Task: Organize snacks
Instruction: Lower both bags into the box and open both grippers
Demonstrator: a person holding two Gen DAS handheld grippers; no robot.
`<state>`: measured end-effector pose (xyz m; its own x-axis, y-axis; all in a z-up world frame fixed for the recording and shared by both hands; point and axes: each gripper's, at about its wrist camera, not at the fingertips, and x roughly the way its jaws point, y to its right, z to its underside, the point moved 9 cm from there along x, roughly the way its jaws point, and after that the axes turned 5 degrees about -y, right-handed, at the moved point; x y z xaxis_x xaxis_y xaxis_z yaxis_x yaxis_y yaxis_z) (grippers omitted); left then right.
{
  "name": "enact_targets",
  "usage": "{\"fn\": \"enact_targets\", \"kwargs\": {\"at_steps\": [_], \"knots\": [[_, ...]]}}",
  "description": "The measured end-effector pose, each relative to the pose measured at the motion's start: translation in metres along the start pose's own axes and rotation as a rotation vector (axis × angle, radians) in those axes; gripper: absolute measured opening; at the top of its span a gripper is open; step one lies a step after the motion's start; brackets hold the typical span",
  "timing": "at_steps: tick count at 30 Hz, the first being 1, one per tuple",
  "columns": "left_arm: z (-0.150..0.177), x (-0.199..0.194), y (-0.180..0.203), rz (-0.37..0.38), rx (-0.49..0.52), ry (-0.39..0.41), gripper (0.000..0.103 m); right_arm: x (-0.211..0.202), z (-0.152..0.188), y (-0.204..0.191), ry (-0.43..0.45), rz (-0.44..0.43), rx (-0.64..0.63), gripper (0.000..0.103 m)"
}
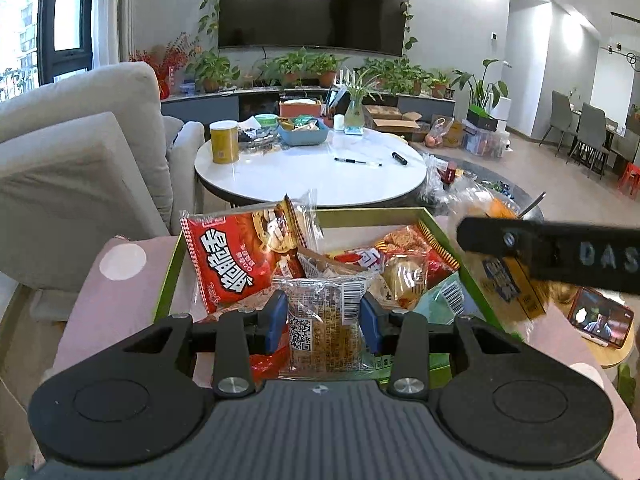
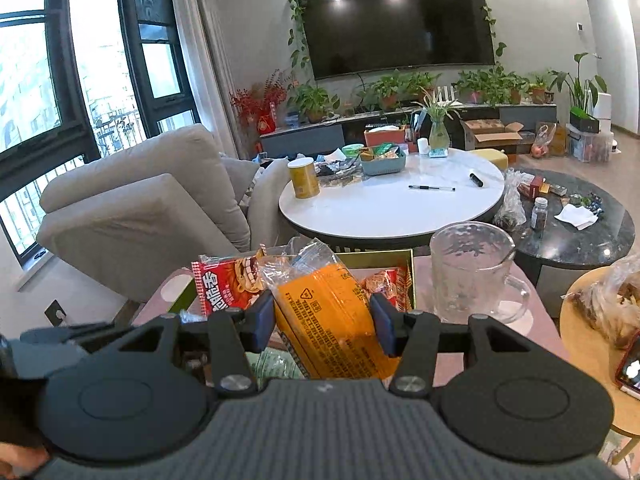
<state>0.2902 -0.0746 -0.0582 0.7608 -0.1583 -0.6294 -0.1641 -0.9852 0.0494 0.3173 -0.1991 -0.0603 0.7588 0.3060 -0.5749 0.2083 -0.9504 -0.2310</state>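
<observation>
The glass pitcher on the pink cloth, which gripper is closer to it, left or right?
Right. The right gripper, holding the orange packet, sits just left of the glass pitcher. The left gripper is over the green tray, farther left; its view doesn't show the pitcher.

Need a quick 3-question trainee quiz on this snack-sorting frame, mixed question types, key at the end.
1. True or false: the left gripper has its fingers on either side of a clear-wrapped snack packet with a QR code.
2. Multiple choice: the right gripper has between its fingers A) the glass pitcher B) the orange snack bag C) the yellow canister.
3. Fill in: the big red snack bag lies in the ____-rimmed tray.

Key: 1 true; 2 B; 3 green.
</observation>
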Motion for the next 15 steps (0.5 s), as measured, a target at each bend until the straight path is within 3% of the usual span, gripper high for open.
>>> {"fn": "enact_targets", "kwargs": {"at_steps": [11,15], "knots": [[0.019,0.019,-0.001,0.005,0.024,-0.051,0.037,0.033,-0.013,-0.002,-0.033,-0.039,0.058,0.065],[0.02,0.019,0.0,-0.001,0.046,-0.046,0.043,0.045,-0.016,-0.006,-0.049,-0.038,0.066,0.065]]}}
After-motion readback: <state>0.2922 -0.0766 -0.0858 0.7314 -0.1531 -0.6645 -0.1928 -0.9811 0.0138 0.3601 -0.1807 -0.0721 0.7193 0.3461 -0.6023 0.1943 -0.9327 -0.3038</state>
